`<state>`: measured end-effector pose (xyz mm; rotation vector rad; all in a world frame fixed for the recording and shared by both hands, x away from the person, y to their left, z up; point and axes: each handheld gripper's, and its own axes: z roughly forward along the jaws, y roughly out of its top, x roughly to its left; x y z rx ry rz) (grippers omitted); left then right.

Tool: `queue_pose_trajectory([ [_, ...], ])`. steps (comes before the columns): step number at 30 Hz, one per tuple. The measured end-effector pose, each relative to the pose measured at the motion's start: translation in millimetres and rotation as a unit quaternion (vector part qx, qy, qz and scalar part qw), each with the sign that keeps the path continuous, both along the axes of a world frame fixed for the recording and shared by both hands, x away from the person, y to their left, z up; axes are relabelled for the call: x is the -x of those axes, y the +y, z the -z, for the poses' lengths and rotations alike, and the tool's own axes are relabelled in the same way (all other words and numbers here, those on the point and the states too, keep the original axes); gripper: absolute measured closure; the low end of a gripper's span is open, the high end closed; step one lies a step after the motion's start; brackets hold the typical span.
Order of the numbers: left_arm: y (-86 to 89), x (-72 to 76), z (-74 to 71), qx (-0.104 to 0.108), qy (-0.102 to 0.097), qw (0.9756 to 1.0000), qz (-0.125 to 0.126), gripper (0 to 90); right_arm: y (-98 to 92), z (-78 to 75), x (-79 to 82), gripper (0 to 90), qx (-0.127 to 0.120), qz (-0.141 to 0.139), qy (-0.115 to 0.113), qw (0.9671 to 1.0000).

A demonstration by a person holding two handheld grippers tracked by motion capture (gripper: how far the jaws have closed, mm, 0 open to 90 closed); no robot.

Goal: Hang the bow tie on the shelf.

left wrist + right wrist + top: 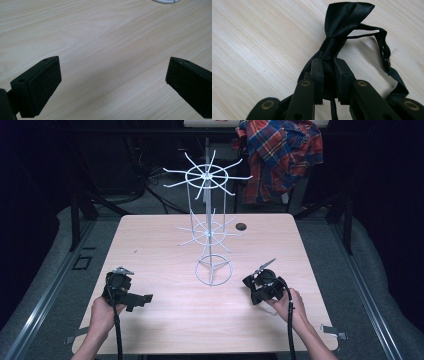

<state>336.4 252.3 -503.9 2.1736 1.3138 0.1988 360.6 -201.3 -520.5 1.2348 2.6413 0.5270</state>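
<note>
Pale wood counter (165, 310) was mostly bare, a wire rack (209, 230) standing mid-surface. Right tongs (329, 75) were clamped on a black bow tie (342, 22) at the near right — grasp done, hanging judged pending. Left tongs (110, 82) were held wide, empty.

no text, label, brand, number or sign can be read in any of the views.
</note>
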Motion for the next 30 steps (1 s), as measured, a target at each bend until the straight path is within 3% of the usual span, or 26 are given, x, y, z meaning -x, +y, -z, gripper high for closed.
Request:
queue_pose_trajectory([
  [5, 0.1, -0.3, 0.1, -0.001, 0.000, 1.0000, 0.000, 0.3, -7.1, -11.5, 2.8, 79.0, -0.019, 0.006, -0.013, 0.9997],
  [10, -0.9, -0.5, 0.4, -0.002, 0.000, 1.0000, 0.004, 0.3, -11.8, -22.1, 6.9, 79.0, -0.044, 0.008, -0.048, 0.9978],
  [15, -0.8, -0.6, 0.4, -0.004, 0.002, 1.0000, 0.003, 0.4, -11.7, -31.0, 9.1, 79.0, -0.042, -0.001, -0.067, 0.9969],
  [30, -2.0, 0.2, 0.0, -0.003, -0.003, 1.0000, 0.002, 0.4, -14.2, -42.9, 11.7, 79.0, -0.051, -0.008, -0.087, 0.9948],
])
